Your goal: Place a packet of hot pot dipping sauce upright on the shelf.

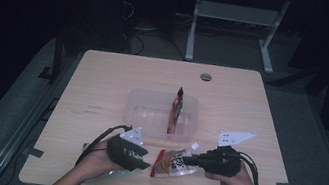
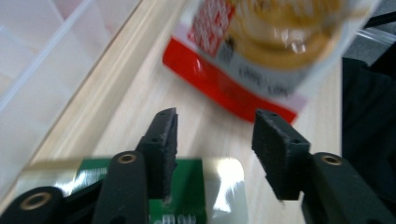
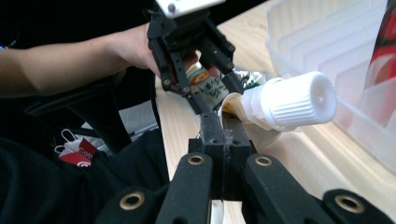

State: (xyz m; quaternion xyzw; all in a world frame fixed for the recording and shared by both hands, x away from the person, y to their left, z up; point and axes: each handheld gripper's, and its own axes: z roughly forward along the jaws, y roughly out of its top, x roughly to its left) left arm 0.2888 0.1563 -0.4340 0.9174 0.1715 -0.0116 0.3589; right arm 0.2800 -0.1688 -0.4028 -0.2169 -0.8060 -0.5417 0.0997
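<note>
A white and red spout pouch (image 1: 172, 163) with a white screw cap (image 3: 299, 100) hangs just above the table's front edge. My right gripper (image 3: 224, 122) is shut on the pouch's edge beside the cap. In the high view the right gripper (image 1: 193, 160) comes at the pouch from the right. My left gripper (image 2: 215, 126) stands open with nothing between its pads, to the left of the pouch (image 2: 261, 46). A green and silver packet (image 2: 187, 179) lies on the wood under the left gripper (image 1: 143, 162).
A clear plastic bin (image 1: 141, 114) sits mid-table with a red pouch (image 1: 176, 112) standing on edge inside it. The bin's ribbed wall (image 3: 327, 51) is close to my right gripper. A round cable hole (image 1: 206, 77) is at the far edge of the table (image 1: 104, 77).
</note>
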